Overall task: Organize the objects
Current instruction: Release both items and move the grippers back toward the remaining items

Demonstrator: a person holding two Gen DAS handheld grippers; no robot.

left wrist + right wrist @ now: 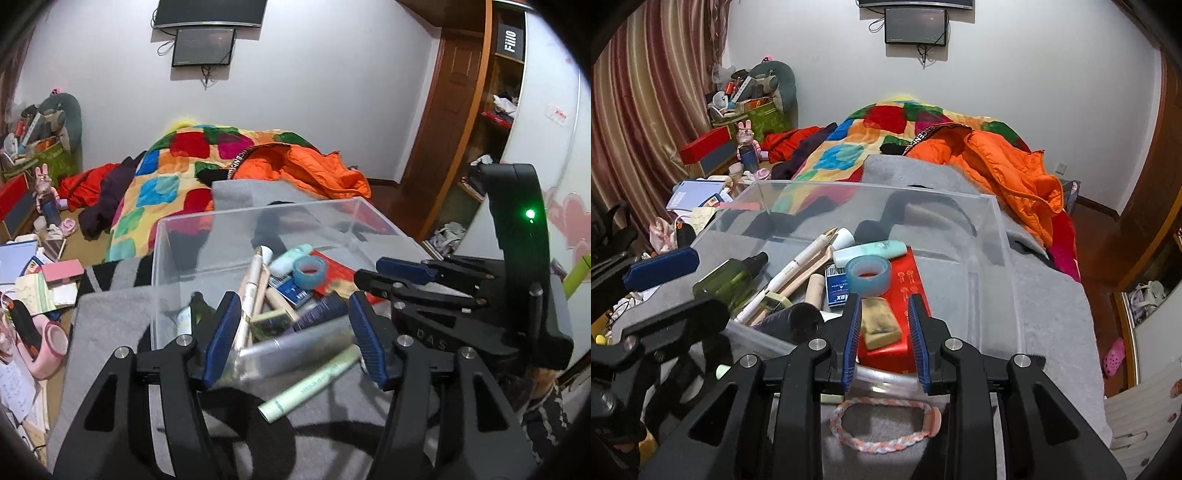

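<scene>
A clear plastic box sits on a grey blanket and holds several small items: a roll of blue tape, a mint tube, a white pen, a green bottle, a red packet and a worn eraser. My left gripper is open at the box's near wall, above a pale green tube lying on the blanket outside. My right gripper is open at the box's near edge, its jaws either side of the eraser and red packet. It also shows in the left wrist view.
A braided pink-and-white hair band lies on the blanket below my right gripper. Behind the box is a bed with a colourful quilt and an orange jacket. Cluttered books and boxes fill the left. A wooden wardrobe stands at the right.
</scene>
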